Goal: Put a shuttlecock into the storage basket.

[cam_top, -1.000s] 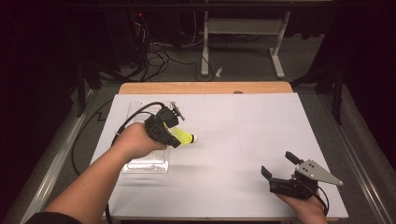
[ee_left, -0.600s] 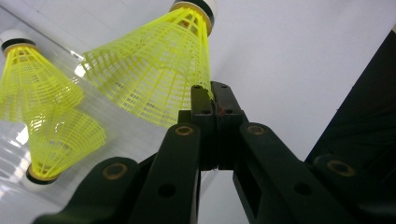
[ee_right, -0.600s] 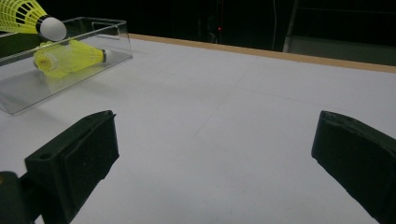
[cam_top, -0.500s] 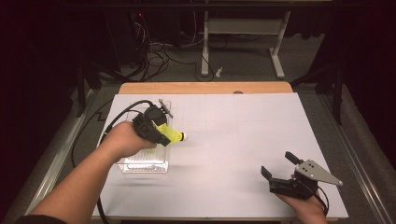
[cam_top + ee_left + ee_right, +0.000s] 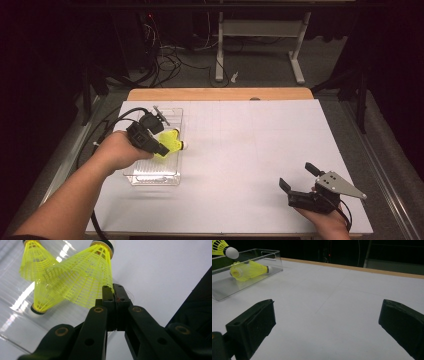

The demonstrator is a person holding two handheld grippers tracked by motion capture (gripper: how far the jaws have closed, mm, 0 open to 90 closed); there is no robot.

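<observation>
My left tongs (image 5: 115,293) pinch the yellow shuttlecock (image 5: 171,141) by its skirt rim above the clear tray (image 5: 152,176), cork toward the bench's (image 5: 260,145) middle, axis roughly level. Right tongs (image 5: 298,182) rest wide apart.

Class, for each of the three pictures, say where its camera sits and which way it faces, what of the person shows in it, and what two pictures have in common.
High view: above the person's side, facing forward and down on the white table; both forearms show, with the left tool and right tool.
Left gripper view: rides the left tool, looking along its jaws, shut on a yellow shuttlecock.
Right gripper view: rides the right tool, low over the table, jaws open.
Shared: high view and right gripper view both show the clear box.
</observation>
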